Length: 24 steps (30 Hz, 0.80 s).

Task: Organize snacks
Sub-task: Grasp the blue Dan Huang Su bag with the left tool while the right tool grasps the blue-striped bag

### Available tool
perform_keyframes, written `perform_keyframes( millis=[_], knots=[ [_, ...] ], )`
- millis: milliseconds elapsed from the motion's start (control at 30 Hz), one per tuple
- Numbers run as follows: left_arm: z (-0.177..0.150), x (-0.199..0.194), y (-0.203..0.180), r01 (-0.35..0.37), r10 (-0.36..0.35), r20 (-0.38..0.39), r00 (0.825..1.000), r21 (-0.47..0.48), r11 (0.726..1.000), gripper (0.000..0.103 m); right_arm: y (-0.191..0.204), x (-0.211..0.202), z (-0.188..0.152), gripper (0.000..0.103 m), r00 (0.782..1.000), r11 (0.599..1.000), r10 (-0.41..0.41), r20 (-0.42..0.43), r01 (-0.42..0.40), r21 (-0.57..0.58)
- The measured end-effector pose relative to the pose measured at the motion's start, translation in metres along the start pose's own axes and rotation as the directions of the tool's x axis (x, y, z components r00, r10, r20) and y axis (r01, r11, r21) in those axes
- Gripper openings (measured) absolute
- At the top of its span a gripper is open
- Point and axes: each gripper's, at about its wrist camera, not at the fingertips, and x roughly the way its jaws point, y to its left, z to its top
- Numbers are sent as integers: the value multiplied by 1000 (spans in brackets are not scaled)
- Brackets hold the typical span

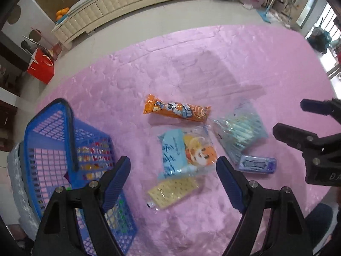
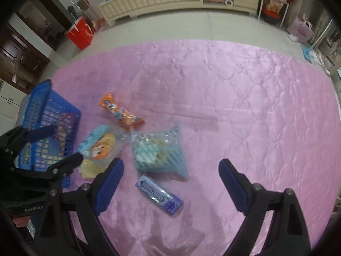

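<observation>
Left wrist view: the left gripper (image 1: 173, 170) stood wide apart at the bottom of the frame, holding nothing and touching nothing; its blue pads (image 1: 116, 179) framed a clear bag with a cartoon face (image 1: 187, 151) and a cracker packet (image 1: 172, 192) just below it. At the right edge the right gripper (image 1: 296, 119) also stood wide and empty. A blue basket (image 1: 49, 132) with snacks inside occupied the lower left, on the pink quilted cover (image 1: 234, 59). An orange snack tube (image 1: 177, 111) lay at centre, a light-blue striped bag (image 1: 240, 130) to its right, and a purple gum box (image 1: 256, 164) just below that bag.

Right wrist view: the right gripper (image 2: 171, 181) was spread wide at the bottom, empty, with the purple gum box (image 2: 159, 196) lying between its fingers in the frame, whether touched could not be told. The striped bag (image 2: 159, 151) lay just above the box. The left gripper (image 2: 64, 145) showed at the left edge, before the basket (image 2: 53, 111).
</observation>
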Motion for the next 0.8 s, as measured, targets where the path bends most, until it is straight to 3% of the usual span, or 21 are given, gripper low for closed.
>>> perform_keyframes(
  millis=[367,533,600,800],
  knots=[
    [20,58,-10,48,-44,-105,993,34,998,81,-5,32,13,93,998,1000,0,-67,1,13],
    [18,75,-7,25,-21,-117,993,25,999,81,-2,42,14,93,996,1000,-9,-88,9,1],
    [16,74,-3,37,-37,-117,992,3,999,65,0,44,15,93,996,1000,-15,-91,15,-5],
    [10,63,9,7,-7,-85,996,-5,1000,64,4,55,15,93,994,1000,-3,-111,2,-5]
  ],
)
